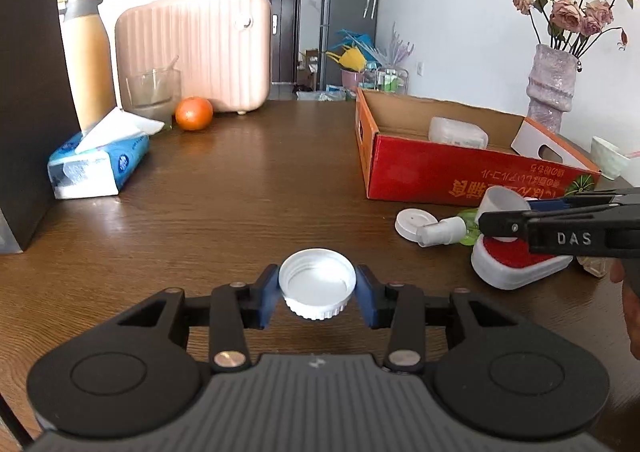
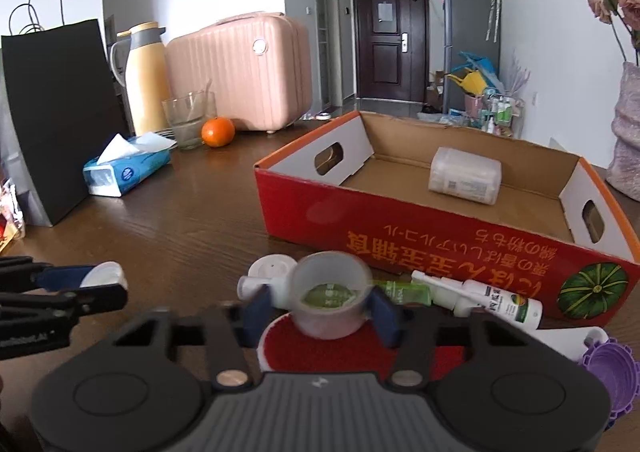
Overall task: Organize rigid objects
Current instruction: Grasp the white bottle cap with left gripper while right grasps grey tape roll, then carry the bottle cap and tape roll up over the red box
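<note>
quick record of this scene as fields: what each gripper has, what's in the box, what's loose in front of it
left gripper: shut on white screw cap, open side up
right gripper: shut on small translucent cup
red cardboard box: open top, one clear plastic container lying inside
loose in front of box: white spray bottle, green tube, white round lid, red-topped white pad
table: dark wood

1. The place is a lived-in home: a wooden dining surface [image 1: 240, 187] carries a tissue pack [image 1: 100, 163], an orange [image 1: 194, 113] and a vase of dried roses [image 1: 554, 87].
2. Behind it stand a pink suitcase [image 2: 240, 71], a fridge [image 2: 472, 35] and a dark entrance door [image 2: 390, 39].
</note>
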`<state>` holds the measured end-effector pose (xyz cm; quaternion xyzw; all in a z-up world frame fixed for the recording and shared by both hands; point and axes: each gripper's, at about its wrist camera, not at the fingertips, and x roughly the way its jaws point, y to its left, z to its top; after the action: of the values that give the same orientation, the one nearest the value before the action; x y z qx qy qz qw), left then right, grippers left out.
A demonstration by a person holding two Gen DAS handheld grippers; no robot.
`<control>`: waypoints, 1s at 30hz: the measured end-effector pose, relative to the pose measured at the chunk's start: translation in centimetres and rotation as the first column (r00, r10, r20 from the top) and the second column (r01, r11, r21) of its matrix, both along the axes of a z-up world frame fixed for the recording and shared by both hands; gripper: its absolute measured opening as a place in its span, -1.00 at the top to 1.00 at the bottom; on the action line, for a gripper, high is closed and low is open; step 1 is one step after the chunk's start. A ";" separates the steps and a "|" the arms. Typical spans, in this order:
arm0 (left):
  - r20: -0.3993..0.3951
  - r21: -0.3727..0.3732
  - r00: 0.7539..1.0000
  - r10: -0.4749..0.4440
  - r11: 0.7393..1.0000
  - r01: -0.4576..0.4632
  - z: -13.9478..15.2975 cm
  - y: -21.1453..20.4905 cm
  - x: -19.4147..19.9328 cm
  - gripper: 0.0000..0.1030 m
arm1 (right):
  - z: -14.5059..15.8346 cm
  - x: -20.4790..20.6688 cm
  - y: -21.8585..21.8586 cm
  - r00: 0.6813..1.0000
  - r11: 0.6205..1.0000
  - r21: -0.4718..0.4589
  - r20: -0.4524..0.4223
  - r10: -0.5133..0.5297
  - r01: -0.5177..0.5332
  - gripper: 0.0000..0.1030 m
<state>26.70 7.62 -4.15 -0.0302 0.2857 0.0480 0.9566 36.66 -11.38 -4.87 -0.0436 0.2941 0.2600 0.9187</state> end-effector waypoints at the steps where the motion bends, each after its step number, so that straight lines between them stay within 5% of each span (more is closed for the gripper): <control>1: 0.003 -0.001 1.000 -0.005 1.000 0.005 0.2 -0.2 -0.1 0.21 | 0.1 -0.1 -0.2 1.000 1.000 0.011 0.002 -0.009 0.009 0.17; 10: 0.070 0.006 0.995 -0.078 0.997 0.078 2.2 -4.0 -1.9 0.21 | 3.0 -5.9 -6.5 0.984 0.992 -0.020 0.126 -0.124 0.127 0.17; 18: 0.167 0.059 0.961 -0.221 0.975 0.214 4.8 -10.1 -5.4 0.21 | 5.4 -13.0 -13.8 0.942 0.962 0.008 0.197 -0.271 0.275 0.17; 30: 0.263 0.089 0.939 -0.220 0.975 0.204 7.2 -10.0 -11.8 0.21 | 7.6 -20.4 -13.7 0.921 0.965 0.078 0.289 -0.260 0.249 0.17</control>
<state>14.94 -2.42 3.02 0.0234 0.1519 -0.0513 0.9868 16.30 -25.03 2.69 -0.0254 0.1507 0.1347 0.9790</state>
